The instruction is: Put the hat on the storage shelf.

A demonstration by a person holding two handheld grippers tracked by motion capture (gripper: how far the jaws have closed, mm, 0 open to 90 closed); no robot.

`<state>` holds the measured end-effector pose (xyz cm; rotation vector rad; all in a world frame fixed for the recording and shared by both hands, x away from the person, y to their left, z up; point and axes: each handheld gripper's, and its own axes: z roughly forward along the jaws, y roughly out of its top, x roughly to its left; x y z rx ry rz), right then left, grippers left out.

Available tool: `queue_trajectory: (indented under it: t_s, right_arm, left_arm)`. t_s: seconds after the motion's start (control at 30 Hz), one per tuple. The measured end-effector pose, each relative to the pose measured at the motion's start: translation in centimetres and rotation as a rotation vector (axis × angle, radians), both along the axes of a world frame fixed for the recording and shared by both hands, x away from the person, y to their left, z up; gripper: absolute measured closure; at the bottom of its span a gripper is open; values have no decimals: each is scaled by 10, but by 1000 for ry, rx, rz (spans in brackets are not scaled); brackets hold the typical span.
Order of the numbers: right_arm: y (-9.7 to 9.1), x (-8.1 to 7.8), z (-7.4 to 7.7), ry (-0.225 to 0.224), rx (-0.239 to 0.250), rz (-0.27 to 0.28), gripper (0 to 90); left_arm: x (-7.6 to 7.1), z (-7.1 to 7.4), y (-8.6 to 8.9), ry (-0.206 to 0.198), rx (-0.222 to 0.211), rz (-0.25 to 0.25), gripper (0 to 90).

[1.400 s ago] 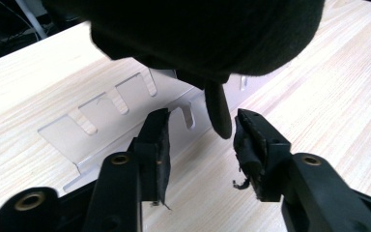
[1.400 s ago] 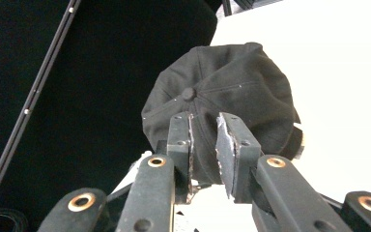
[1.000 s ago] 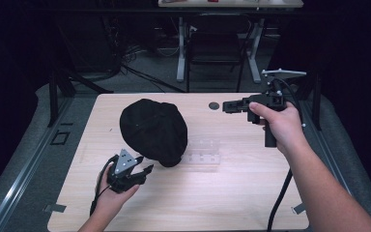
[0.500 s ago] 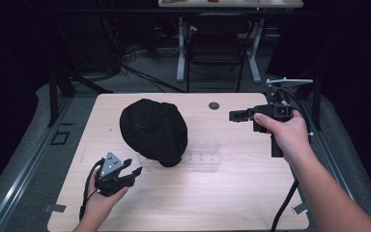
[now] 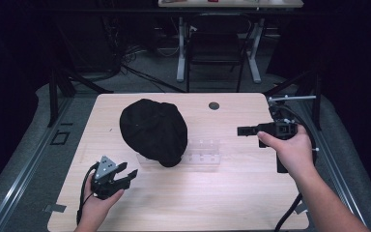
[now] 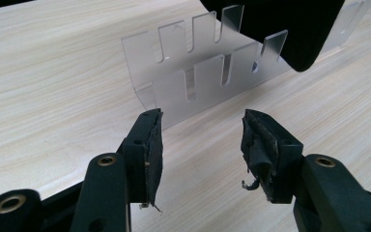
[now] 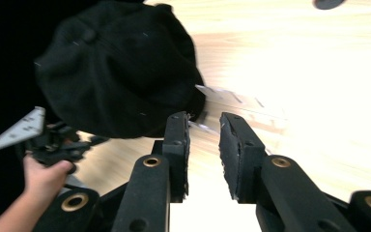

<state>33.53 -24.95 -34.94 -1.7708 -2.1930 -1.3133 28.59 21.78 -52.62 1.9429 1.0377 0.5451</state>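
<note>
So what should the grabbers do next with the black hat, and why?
Probably ease the left gripper forward to the cap. Its jaws stand open and empty, and the cap's edge lies on the clear slotted rack just ahead. The right gripper is farther off, also empty.

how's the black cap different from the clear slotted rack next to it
The black cap is opaque, soft and rounded; the clear slotted rack is see-through, stiff and flat-sided, with slots cut down from its top edges. The cap is the bigger of the two and lies over one end of the rack, while the rack's other end sticks out bare. Both rest on the wooden table, and neither hand-held gripper holds either.
</note>
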Motion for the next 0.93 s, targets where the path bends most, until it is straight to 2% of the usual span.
queue_trajectory:
  t_s: [0.1, 0.17, 0.3, 0.33, 0.37, 0.5, 0.7, 0.83, 0.93]
  right_arm:
    - [-2, -5, -6, 0, -16, -2, 725]
    - [-4, -12, -16, 2, -53, -1, 721]
    - [-6, -19, -28, -1, -79, -4, 714]
    - [-7, -22, -36, -2, -86, -8, 707]
    - [-7, -22, -36, -2, -86, -8, 707]
    - [-10, -29, -51, -16, -133, -16, 694]
    - [-11, -38, -75, -64, -195, -40, 662]
    - [-12, -45, -93, -115, -227, -71, 593]
    - [-15, -50, -109, -193, -267, -93, 530]
  left_arm:
    - [-1, -2, 1, 2, -5, 1, 498]
    - [-1, -4, 2, 5, -12, 0, 498]
    - [-1, -6, 3, 6, -8, -3, 492]
    - [-2, -7, 3, 10, -7, -5, 490]
    - [-2, -7, 3, 10, -7, -5, 486]
    - [-1, -9, 4, 6, -6, 0, 474]
    - [-2, -10, 7, 8, -14, 5, 463]
    - [-1, -12, 7, 12, -18, 12, 454]
    - [-1, -14, 7, 18, -19, 10, 454]
